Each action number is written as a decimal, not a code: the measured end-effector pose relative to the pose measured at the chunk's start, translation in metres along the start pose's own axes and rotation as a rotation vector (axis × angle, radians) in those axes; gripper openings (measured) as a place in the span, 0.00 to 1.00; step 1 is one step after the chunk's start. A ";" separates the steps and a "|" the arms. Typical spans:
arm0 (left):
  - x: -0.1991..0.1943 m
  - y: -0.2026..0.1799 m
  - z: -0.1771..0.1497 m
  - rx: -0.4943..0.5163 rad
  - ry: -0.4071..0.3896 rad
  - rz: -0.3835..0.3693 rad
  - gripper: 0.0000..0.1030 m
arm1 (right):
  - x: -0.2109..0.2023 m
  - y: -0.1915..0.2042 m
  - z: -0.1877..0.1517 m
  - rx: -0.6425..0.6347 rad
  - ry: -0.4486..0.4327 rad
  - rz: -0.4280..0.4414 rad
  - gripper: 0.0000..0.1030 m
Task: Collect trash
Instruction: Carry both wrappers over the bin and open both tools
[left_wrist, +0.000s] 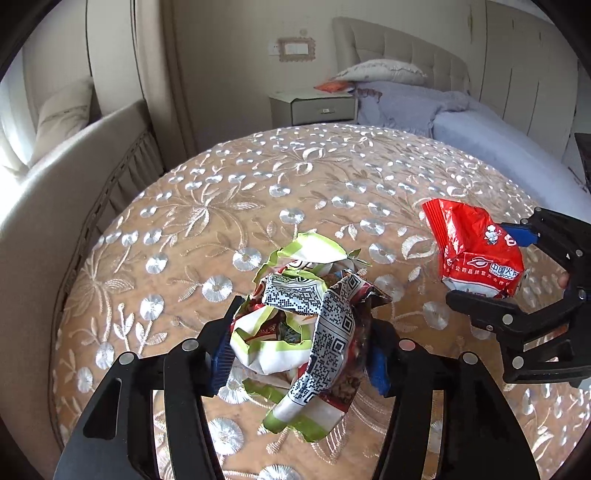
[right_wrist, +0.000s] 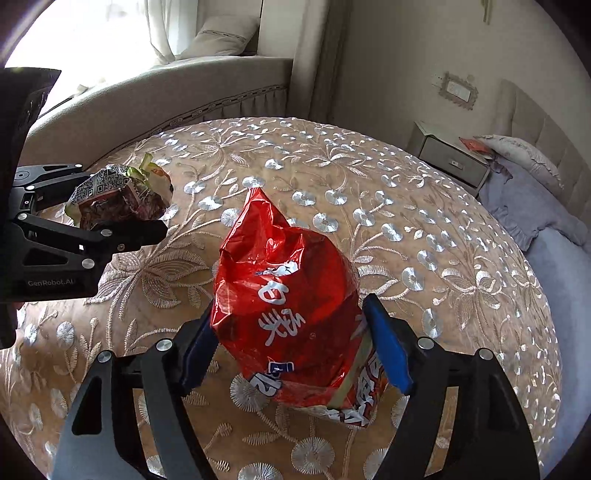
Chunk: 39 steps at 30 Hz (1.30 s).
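Observation:
My left gripper (left_wrist: 299, 354) is shut on a crumpled bundle of wrappers (left_wrist: 306, 314), green-edged white paper with QR codes, held over the round table (left_wrist: 184, 221). The same bundle (right_wrist: 118, 199) shows at the left in the right wrist view, between the left gripper's (right_wrist: 162, 218) black fingers. My right gripper (right_wrist: 291, 350) is shut on a red snack bag (right_wrist: 288, 295) with white Chinese characters. The red bag (left_wrist: 476, 251) also shows at the right in the left wrist view, in the right gripper (left_wrist: 480, 266).
The table wears a beige cloth embroidered with silver flowers. A curved upholstered bench (right_wrist: 166, 88) runs behind it by the window. A bedside cabinet (left_wrist: 314, 107) and a bed (left_wrist: 461, 122) with pillows stand beyond.

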<state>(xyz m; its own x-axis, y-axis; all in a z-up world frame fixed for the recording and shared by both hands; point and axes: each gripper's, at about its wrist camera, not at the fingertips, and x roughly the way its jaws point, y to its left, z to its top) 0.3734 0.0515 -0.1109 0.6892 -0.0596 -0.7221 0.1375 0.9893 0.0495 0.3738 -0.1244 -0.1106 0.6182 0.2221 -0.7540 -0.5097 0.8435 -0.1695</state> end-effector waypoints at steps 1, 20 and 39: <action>-0.008 -0.005 -0.003 0.006 -0.009 -0.003 0.55 | -0.007 0.001 -0.003 0.002 -0.002 0.002 0.73; -0.123 -0.143 -0.072 0.172 -0.124 -0.142 0.56 | -0.166 0.006 -0.123 0.079 -0.108 -0.091 0.73; -0.145 -0.315 -0.103 0.412 -0.145 -0.377 0.56 | -0.265 -0.063 -0.264 0.352 -0.105 -0.306 0.73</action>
<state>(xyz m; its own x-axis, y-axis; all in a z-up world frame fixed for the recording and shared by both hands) 0.1569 -0.2376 -0.0931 0.6253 -0.4441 -0.6417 0.6381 0.7644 0.0928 0.0846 -0.3650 -0.0677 0.7748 -0.0294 -0.6316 -0.0724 0.9882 -0.1348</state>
